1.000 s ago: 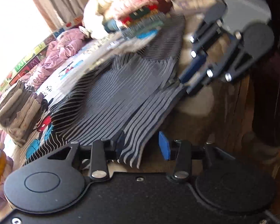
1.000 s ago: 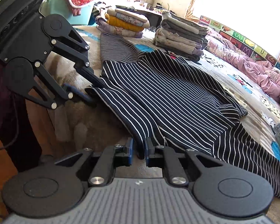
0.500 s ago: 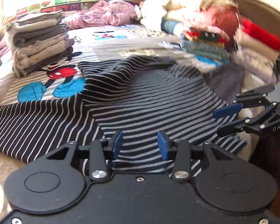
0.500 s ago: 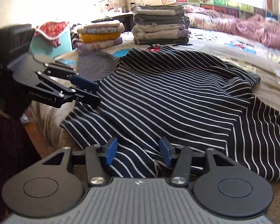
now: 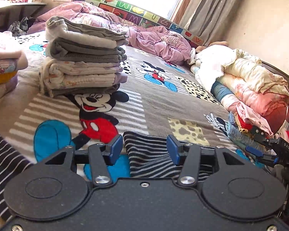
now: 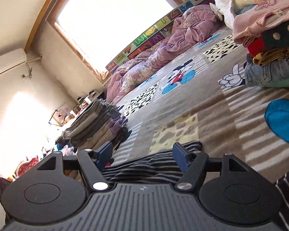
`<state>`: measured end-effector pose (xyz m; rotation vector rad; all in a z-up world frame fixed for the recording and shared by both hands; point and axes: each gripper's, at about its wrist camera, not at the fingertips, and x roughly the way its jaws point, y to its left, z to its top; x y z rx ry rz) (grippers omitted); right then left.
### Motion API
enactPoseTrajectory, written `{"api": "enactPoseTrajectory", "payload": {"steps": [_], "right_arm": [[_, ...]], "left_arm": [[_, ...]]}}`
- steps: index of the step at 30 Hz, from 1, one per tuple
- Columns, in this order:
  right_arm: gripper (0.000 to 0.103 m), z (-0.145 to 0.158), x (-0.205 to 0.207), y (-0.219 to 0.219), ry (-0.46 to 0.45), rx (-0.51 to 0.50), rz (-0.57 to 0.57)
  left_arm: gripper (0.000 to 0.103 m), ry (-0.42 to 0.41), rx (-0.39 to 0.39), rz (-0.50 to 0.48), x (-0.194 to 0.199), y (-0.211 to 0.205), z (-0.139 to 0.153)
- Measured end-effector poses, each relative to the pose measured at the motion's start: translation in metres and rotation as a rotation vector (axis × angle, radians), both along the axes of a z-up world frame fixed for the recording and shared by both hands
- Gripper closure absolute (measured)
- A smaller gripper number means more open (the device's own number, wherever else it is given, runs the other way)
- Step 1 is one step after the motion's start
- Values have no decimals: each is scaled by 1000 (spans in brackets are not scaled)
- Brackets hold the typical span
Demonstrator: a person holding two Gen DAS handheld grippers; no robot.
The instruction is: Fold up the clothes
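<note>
The left tongs [image 5: 144,150] stand apart, blue pads wide, gripping nothing. Between and just below them lies the folded edge of one striped garment [image 5: 150,154], black with thin pale stripes, resting on the bed blanket [image 5: 160,105]. More of the same striped cloth shows at the lower left of these tongs.

Ahead of the left tongs and to their left stands one neat stack of folded clothes [image 5: 82,63], about six or seven layers in grey, cream and lilac. A second folded stack [image 5: 3,67] sits further left, cut off by the frame edge. To the right of the left tongs runs one loose heap of unfolded clothes [image 5: 250,96], and beyond, one crumpled pink quilt [image 5: 154,38]. The right tongs [image 5: 260,154] show at the far right of this view, beside that heap.

In the right wrist view, tilted, the right tongs [image 6: 142,156] are also apart and empty, with the striped garment [image 6: 150,167] lying between and under their pads. The grey stack [image 6: 98,123] is ahead to their left, the loose heap [image 6: 269,44] to their upper right. Three Mickey figures show on the blanket in the left view.
</note>
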<state>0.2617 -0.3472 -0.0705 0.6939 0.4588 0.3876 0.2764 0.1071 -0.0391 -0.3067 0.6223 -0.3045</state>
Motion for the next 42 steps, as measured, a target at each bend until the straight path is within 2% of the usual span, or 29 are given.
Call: {"api": "enactPoseTrajectory", "payload": {"steps": [3,5,9,14,16,19,20,22,24,26,27,30,34,37,39,41,42], "right_arm": [[27,-8,36,-16,40,6,-17],[27,-18,58,-23,73,9,-16],[26,-43,84,-25,150,35,43],[25,-61,96,-13,236,-48,97],[24,-67,99,-8,257,-43,118],[26,-67,101,7,236,-77,186],[31,-66,103,13,228,-90,206],[43,-64,105,24,219,-165,211],[70,-60,103,32,194,-205,245],[79,-55,101,37,160,-236,277],[79,-48,98,40,135,-268,269],[81,-26,91,39,46,-313,222],[82,3,83,34,-84,-306,151],[82,20,81,32,-172,-330,109],[82,17,85,32,-167,-332,101],[82,7,93,32,-96,-341,103],[77,2,97,32,-54,-348,100]], "left_arm": [[53,30,-5,-8,40,-2,4],[53,72,-12,-19,63,-2,-8],[53,149,-65,-37,80,0,-33],[53,248,-135,-60,98,4,-63],[54,276,-155,-66,104,4,-73],[64,263,-115,-73,106,-1,-72],[69,255,-102,-80,105,-3,-71],[74,244,-96,-88,104,-4,-71],[82,226,-79,-98,104,-6,-71],[90,190,-69,-103,103,-7,-68],[95,169,-65,-105,102,-7,-67],[96,72,-62,-93,96,-5,-51],[96,-69,-70,-79,90,3,-26],[96,-129,-52,-86,92,4,-20],[96,-121,-22,-92,98,-1,-22],[96,-51,31,-65,109,-5,-29],[96,4,56,-42,116,-5,-35]]}}
